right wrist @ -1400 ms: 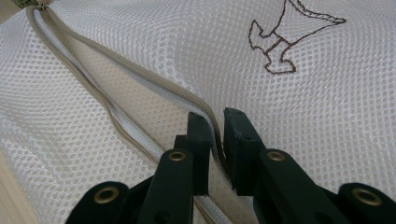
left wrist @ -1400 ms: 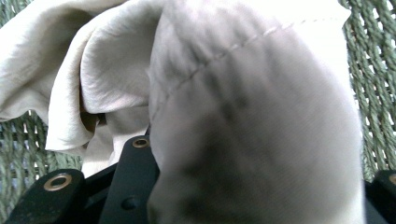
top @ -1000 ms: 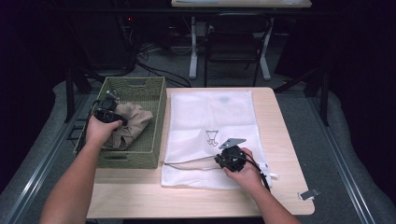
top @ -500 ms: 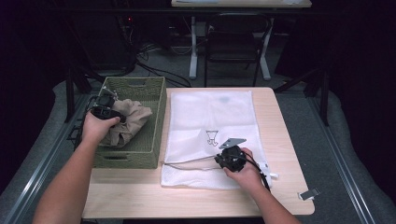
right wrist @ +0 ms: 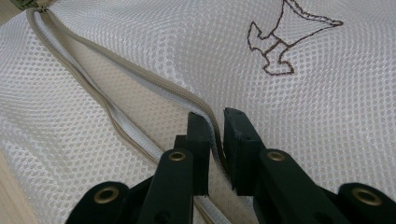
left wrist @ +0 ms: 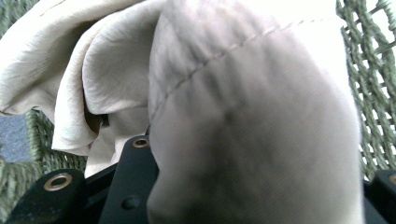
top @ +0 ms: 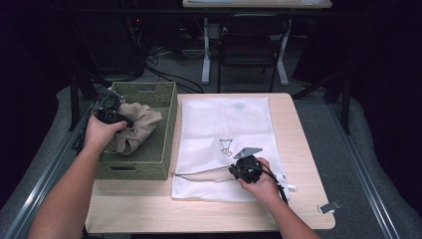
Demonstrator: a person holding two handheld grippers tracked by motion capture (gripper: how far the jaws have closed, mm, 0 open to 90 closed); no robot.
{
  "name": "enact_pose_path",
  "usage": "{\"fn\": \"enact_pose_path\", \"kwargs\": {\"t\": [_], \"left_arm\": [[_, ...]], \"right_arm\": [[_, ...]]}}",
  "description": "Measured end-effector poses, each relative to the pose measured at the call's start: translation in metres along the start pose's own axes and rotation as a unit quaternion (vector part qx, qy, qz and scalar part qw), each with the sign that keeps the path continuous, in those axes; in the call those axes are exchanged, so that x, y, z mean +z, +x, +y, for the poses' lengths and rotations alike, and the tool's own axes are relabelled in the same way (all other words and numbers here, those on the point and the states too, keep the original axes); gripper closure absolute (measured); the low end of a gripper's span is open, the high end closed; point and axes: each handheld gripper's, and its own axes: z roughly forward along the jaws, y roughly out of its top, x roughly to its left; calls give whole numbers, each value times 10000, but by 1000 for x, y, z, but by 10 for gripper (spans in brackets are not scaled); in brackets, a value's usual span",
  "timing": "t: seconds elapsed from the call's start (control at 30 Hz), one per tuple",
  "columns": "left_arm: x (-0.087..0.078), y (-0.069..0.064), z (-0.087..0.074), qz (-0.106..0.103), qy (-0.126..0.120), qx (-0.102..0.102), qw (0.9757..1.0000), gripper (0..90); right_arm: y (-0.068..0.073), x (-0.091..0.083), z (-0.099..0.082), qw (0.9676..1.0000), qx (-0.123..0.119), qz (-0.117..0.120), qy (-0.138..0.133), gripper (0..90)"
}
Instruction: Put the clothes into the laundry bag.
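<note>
Left gripper (top: 110, 115): I have it over the green woven basket (top: 164, 130) at the left edge of the light wooden counter (top: 303, 149). Its fingers are closed about halfway on a crumpled beige cloth garment (top: 137, 130). In the left gripper view the beige fabric (left wrist: 243, 116) bulges thickly between the black fingers (left wrist: 135, 177) and covers the gap; basket weave shows at both edges behind it. From the high view the garment hangs bunched from the gripper, its lower folds inside the basket, upper part about level with the rim.

Right gripper (top: 238, 172): low on the near part of a white mesh laundry bag (top: 224, 124), which lies flat on the counter just beside the basket, right of it. In the right gripper view the fingers (right wrist: 198, 140) are pinched nearly together on the upper lip of the bag's opening, gripping the beige zipper tape (right wrist: 140, 77) and the mesh with it. The lip is lifted slightly, so the opening gapes as a narrow slit running away toward the bag's corner nearest the basket. A small brown embroidered figure (right wrist: 285, 42) sits on the mesh just beyond the fingers.

Small grey clip-like object (top: 329, 206) on the counter's near right corner, well apart from both.
</note>
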Motion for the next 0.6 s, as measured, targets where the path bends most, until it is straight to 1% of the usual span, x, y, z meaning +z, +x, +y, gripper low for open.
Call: {"fn": "enact_pose_path", "kwargs": {"t": [0.07, 0.13, 0.3, 0.4, 0.5, 0.6], "left_arm": [[-3, 0, 1, 14, -12, 27, 10000, 626], [-6, 0, 2, -10, -22, 8, 10000, 626], [-15, 0, 5, 16, -47, 20, 10000, 626], [-21, 0, 5, 27, -129, -8, 9999, 626], [-26, 0, 6, -16, -123, -8, 9999, 626], [-29, 0, 6, -1, -166, 1, 9999, 627]], "right_arm": [[0, 0, 0, 10000, -1, 2, -5, 808], [0, 0, 0, 10000, 0, 2, -4, 808], [-1, 0, 0, 10000, 8, 9, -1, 808], [0, 0, 0, 10000, 0, -4, 10, 808], [-1, 0, 0, 10000, 9, -6, 16, 808], [0, 0, 0, 10000, 1, -12, 15, 808]]}}
